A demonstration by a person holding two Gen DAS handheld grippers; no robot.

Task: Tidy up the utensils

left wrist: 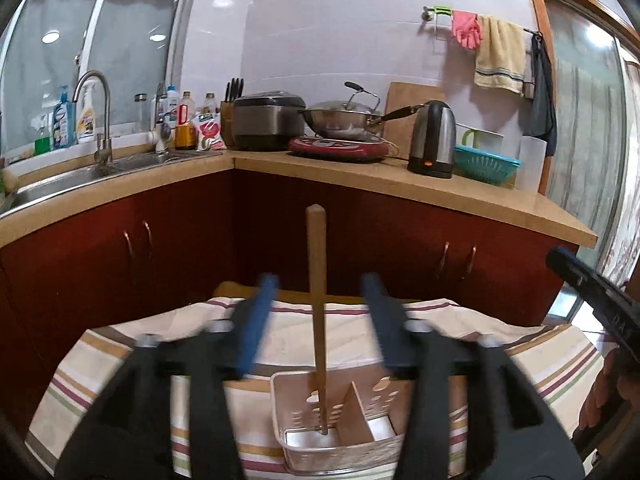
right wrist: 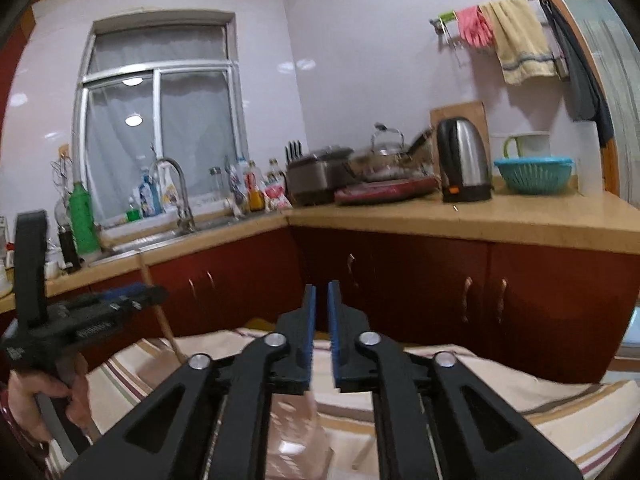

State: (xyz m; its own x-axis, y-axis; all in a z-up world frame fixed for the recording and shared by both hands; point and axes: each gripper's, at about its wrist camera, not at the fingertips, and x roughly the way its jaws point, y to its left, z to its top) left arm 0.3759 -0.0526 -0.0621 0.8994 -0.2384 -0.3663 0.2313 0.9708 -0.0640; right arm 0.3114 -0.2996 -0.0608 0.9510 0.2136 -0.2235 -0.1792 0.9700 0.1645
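I am looking along the left gripper (left wrist: 318,286) and its jaws are standing wide apart, gripping nothing. Between them, in the centre of the left wrist view, 1 wooden utensil handle (left wrist: 316,280) is standing nearly upright, its lower end resting inside the left compartment of the white utensil holder (left wrist: 296,436) at the bottom centre of the frame. I cannot tell what kind of utensil it is, since only the stick is showing. The holder is sitting on the striped cloth (left wrist: 120,364) and is showing 2 compartments split by 1 divider; the right compartment is looking empty from here.

I am seeing the right gripper (right wrist: 322,294) in the lower centre of the right wrist view with its jaws nearly together, only a narrow slit between them, and nothing caught there. The left gripper is appearing at the left edge of that view, with the wooden handle leaning beside it.

I am judging the risks this way: the handle is tall and the holder is light and shallow, so a brush from either blue pad while I am pulling the left gripper away could tip the utensil out or drag the holder across the loose cloth. Motion blur on the fingers is suggesting fast movement, which is raising that chance.

My count: 2 grippers, 1 utensil, 1 holder, 1 cloth.
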